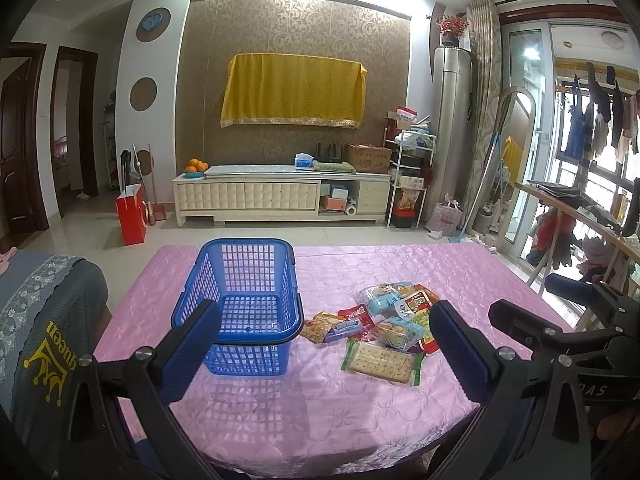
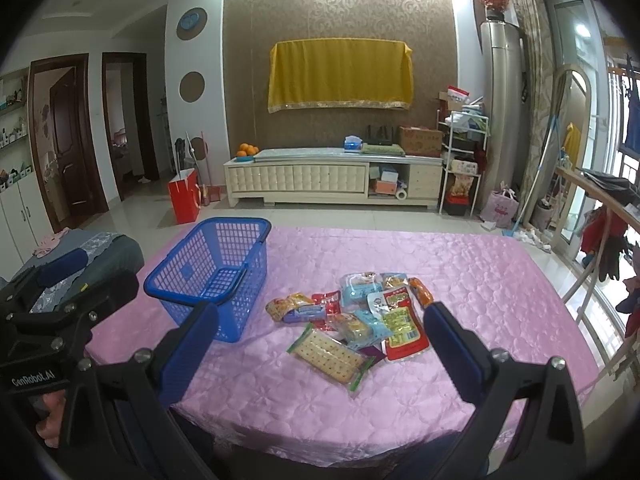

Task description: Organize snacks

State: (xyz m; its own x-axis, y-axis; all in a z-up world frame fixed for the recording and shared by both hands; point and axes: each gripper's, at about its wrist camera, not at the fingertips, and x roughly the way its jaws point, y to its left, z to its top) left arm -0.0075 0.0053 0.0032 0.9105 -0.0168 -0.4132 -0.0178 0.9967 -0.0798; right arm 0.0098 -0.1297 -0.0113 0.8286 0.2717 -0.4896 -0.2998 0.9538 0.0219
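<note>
An empty blue plastic basket [image 1: 244, 304] stands on the pink tablecloth [image 1: 320, 408], left of a pile of snack packets [image 1: 384, 320]. A clear cracker pack [image 1: 382, 360] with green ends lies at the pile's near edge. My left gripper [image 1: 324, 332] is open and empty, held above the table's near edge, short of basket and pile. In the right wrist view the basket [image 2: 212, 272] sits at left, the pile [image 2: 352, 316] in the middle with the cracker pack [image 2: 332, 354] in front. My right gripper [image 2: 320, 332] is open and empty, above the near edge facing the pile.
A grey cushion [image 1: 44, 320] sits to the left of the table. The other gripper shows at the right edge of the left wrist view [image 1: 568, 328] and at the left edge of the right wrist view [image 2: 60, 304]. A wooden rack [image 1: 580, 216] stands at right.
</note>
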